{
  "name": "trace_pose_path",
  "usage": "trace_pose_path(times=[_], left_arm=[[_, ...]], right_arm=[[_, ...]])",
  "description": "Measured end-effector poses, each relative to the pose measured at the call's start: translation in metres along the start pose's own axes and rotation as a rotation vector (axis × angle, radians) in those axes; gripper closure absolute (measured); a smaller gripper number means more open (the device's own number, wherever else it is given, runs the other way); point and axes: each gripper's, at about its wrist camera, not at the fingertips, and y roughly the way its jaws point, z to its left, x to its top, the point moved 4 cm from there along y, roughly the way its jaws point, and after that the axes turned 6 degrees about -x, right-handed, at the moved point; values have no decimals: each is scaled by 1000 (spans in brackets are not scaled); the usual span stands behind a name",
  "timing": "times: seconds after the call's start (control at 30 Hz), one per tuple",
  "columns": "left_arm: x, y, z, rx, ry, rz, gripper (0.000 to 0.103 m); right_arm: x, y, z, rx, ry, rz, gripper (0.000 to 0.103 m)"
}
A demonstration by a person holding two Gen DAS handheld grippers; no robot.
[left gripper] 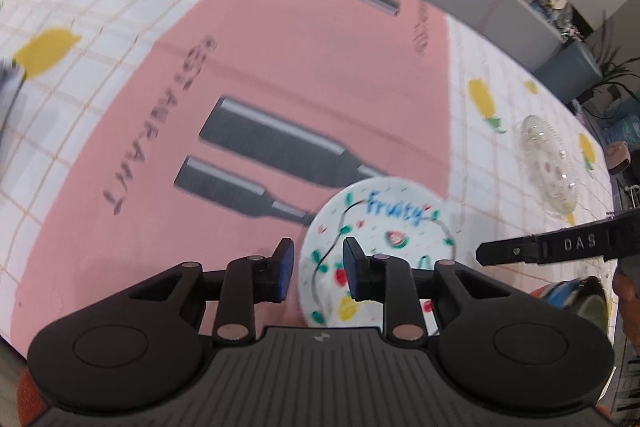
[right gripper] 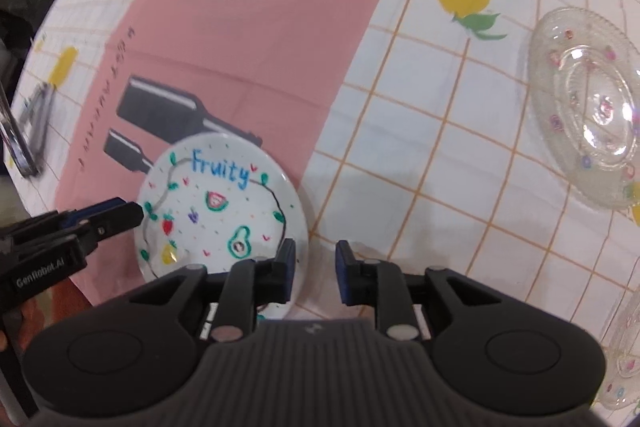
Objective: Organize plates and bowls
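A white plate (left gripper: 384, 227) painted with fruit and the word "Fruity" lies flat on the pink mat (left gripper: 248, 67). My left gripper (left gripper: 318, 265) stands open astride the plate's left rim, one finger outside it and one over the plate. Opposite it, my right gripper (right gripper: 316, 269) is open astride the right rim of the same plate (right gripper: 224, 211), its pads clear of the rim. The fingers (right gripper: 116, 213) of the left gripper show at the plate's left edge in the right wrist view. One finger (left gripper: 504, 251) of the right gripper reaches in from the right in the left wrist view.
A clear glass plate (right gripper: 588, 107) with small flower dots sits on the lemon-print tablecloth (right gripper: 400, 147) to the right. Another glass dish (right gripper: 624, 347) pokes in at the lower right. A metal object (right gripper: 36, 123) lies at the table's left edge. A dark-lined bowl (left gripper: 580, 299) is near the right hand.
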Motion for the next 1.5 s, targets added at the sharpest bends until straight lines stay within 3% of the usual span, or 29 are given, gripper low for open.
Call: trace_pose_path(times=[0.27,0.4,0.77,0.83,1.13,1.5], left_arm=[[8,-32,-49,-73,108,-66,73],[10,-41,-82,-152,148,-77,73],[-4,-28,-192,-314,275,-12,69],[-10,-18,-213,-311,298,8,64],[-35,36,-276,-254,327,99,61],[-44,84,-297,-173,289,130,61]], right_arm=[[-11,-57,-21,-51,62,-202,76],[-31,-85,-43,-54,119,-292,75],[-113,-124,-133,-122,332,-433,70],[-128,-125,-150,-148,364,-444,70],[-183,-125,-220,-176,526,-483,67],[-199,-101,-265,-122,649,-497,67]])
